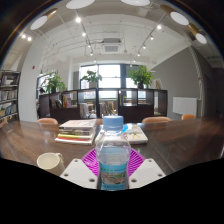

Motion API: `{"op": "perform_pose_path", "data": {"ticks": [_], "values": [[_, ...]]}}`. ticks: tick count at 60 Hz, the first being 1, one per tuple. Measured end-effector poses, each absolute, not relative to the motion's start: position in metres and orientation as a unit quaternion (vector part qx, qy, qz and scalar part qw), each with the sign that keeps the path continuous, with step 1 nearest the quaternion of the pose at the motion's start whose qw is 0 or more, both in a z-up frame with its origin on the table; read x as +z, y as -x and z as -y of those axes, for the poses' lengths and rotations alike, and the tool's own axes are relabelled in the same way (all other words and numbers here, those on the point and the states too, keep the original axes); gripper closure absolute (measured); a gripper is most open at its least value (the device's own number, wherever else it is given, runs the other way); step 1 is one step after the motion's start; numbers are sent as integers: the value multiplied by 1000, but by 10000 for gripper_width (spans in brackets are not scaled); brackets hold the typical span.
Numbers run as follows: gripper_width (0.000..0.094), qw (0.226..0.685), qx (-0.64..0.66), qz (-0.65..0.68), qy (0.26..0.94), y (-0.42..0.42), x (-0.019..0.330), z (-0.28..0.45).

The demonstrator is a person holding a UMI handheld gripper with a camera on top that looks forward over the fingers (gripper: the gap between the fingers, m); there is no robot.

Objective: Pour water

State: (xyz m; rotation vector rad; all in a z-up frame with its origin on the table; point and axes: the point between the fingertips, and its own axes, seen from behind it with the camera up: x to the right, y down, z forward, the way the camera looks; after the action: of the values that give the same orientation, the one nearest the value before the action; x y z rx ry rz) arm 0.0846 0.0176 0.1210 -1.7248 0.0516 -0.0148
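Because the water bottle (114,157) stands upright with its blue cap on and its base low between the two fingers, the gripper (113,172) seems set to hold it steady for a later tilt. Both pink pads (93,160) hug the bottle's sides, so I judge it pinched. A cup (50,161) waits just beside the fingers, books (77,130) beyond.

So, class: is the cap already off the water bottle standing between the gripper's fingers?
No, the water bottle between the gripper fingers has its blue cap on top.
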Motion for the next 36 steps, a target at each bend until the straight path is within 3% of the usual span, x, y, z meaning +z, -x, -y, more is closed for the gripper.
{"op": "perform_pose_path", "data": {"ticks": [8,21,28,36], "values": [[619,632,-15,-26,774,-95,83,-19],[572,652,-24,-27,757,-96,87,-14],[438,645,-24,-35,763,-96,84,-11],[107,620,-12,-57,782,-94,78,15]]}}
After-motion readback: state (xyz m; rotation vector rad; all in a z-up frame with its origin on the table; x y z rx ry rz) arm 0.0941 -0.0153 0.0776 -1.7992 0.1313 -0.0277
